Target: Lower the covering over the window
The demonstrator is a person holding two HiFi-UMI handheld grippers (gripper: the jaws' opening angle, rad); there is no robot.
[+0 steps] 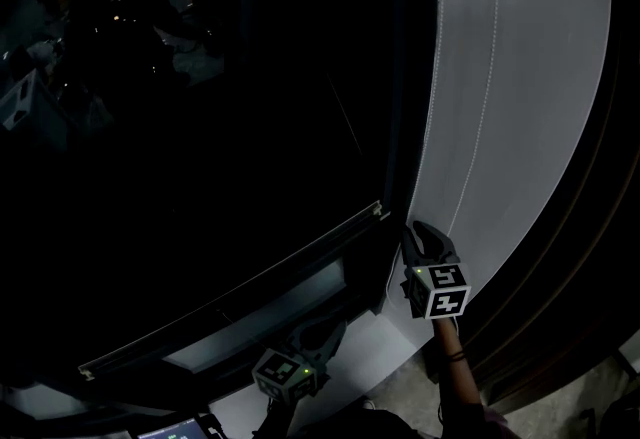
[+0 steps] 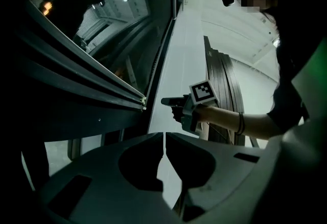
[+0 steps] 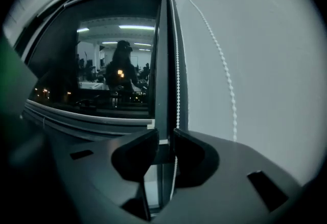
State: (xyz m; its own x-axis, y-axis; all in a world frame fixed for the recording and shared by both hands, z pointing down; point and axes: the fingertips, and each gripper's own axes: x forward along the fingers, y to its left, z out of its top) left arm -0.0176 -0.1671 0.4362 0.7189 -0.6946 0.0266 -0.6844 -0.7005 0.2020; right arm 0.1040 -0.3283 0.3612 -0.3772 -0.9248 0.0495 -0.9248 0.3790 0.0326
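While the left gripper (image 2: pixel 163 141) is closed on nothing, the window (image 3: pixel 102 34) is seen bare. At its right edge the chain (image 3: pixel 177 65) stands between the parted jaws of the right gripper (image 3: pixel 163 149), and it should be clamped squarely, then drawn steadily.

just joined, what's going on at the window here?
A person stands at a dark window with a gripper in each hand. The right gripper is at the edge of the window frame, fingers apart. The bead chain lines up in the gap between them but is not pinched. The left gripper is shut on nothing, off to the left. The glass reflects the room, so it is uncovered there.
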